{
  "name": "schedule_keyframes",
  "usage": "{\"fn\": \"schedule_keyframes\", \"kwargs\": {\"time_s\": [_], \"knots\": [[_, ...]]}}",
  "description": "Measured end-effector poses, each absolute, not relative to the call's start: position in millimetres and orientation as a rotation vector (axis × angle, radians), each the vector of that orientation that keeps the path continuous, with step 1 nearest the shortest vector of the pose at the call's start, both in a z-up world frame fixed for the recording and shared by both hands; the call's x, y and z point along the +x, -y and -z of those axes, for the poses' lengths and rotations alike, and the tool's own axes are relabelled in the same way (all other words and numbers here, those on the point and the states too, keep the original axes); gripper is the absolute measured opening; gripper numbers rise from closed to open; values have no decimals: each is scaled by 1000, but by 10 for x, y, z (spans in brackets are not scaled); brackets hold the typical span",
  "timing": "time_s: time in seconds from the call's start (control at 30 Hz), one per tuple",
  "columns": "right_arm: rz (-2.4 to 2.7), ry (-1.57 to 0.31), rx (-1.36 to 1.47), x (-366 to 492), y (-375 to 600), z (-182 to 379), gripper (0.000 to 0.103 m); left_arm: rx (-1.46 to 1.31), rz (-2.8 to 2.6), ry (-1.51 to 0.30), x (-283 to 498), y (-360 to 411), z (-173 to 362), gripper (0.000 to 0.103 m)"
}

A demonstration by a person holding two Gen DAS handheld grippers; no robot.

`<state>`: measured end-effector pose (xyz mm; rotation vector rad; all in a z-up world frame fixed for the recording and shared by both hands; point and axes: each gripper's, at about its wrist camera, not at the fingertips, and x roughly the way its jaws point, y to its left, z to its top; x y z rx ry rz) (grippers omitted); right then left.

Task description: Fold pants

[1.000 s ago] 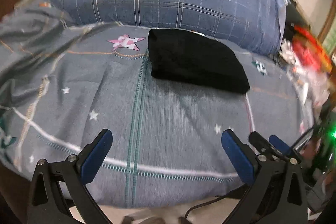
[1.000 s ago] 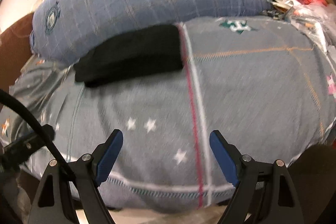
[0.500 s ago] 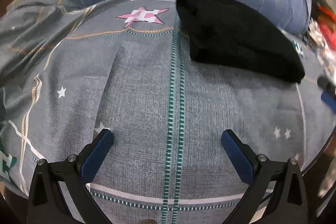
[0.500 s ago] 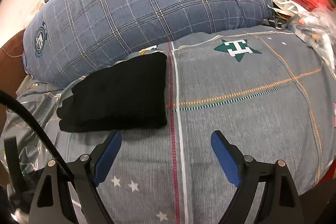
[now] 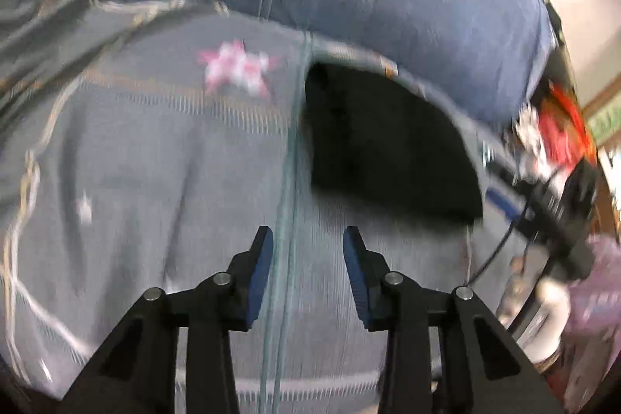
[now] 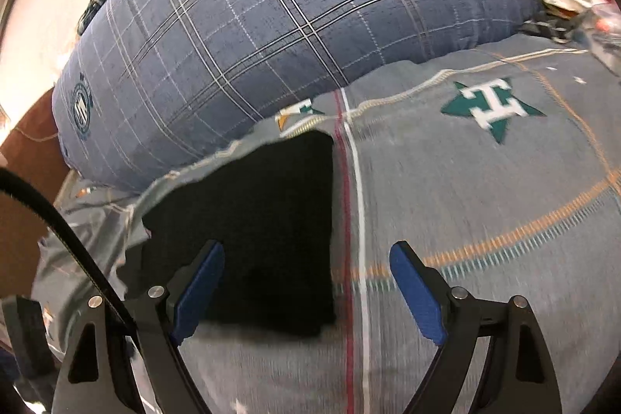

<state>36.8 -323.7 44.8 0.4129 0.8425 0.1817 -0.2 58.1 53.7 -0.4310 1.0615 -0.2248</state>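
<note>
The black pants (image 5: pixel 384 146) lie folded into a compact rectangle on the grey bedspread (image 5: pixel 155 181), just in front of the pillow. My left gripper (image 5: pixel 307 239) hovers short of their near left corner; its jaws are closing with nothing but bedspread between them. In the right wrist view the folded pants (image 6: pixel 264 227) fill the lower middle. My right gripper (image 6: pixel 306 258) stands open over their near right edge, its left finger (image 6: pixel 202 282) above the black cloth and its right finger (image 6: pixel 415 282) above the bedspread. Neither gripper touches the pants.
A large blue plaid pillow (image 6: pixel 295 10) lies behind the pants. Red and white clutter (image 5: pixel 555 130) sits past the bed's right side, where the other gripper and a black cable (image 5: pixel 543 204) also show. A brown headboard (image 6: pixel 23 158) is at left.
The left gripper's jaws have narrowed from wide open. Both grippers have moved closer to the folded pants, the right one now reaching over their near edge. The pants have not moved.
</note>
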Motion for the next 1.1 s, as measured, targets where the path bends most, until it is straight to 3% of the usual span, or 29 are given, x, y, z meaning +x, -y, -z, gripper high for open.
{"fn": "schedule_keyframes", "kwargs": {"time_s": [0.07,0.2,0.27,0.33,0.37,0.4,0.43,0.47,0.53,0.63,0.9,1.03,1.1], "knots": [[-207,-853,417,571,3244,-413,90,-459,270,-1046,260,-575,-572,54],[-284,-909,445,900,3222,-257,89,-468,306,-1097,836,-485,-382,59],[-342,-944,499,1020,3221,-138,88,-506,312,-1122,1026,-452,-244,75],[-381,-920,515,1064,3213,-118,87,-548,321,-1108,1122,-410,-185,80],[-404,-921,527,1080,3200,-110,84,-541,319,-1096,1143,-375,-200,79],[-428,-925,541,1088,3190,-101,74,-532,330,-1104,1160,-322,-211,77],[-439,-936,548,1094,3160,-91,71,-543,376,-1114,1156,-264,-220,58],[-439,-929,539,1087,3139,-110,66,-534,371,-1114,1138,-242,-242,57],[-454,-911,529,1072,3113,-188,41,-515,364,-1103,1097,-222,-303,53],[-482,-867,556,1038,3126,-349,31,-561,363,-1103,1097,-245,-372,52],[-433,-777,583,1039,3328,-526,31,-464,324,-1118,1482,16,-412,52],[-223,-884,520,1141,3410,-270,57,-460,285,-1149,1554,50,-349,53],[-224,-860,553,1103,3460,-314,58,-486,310,-1113,1456,-9,-517,53]]}}
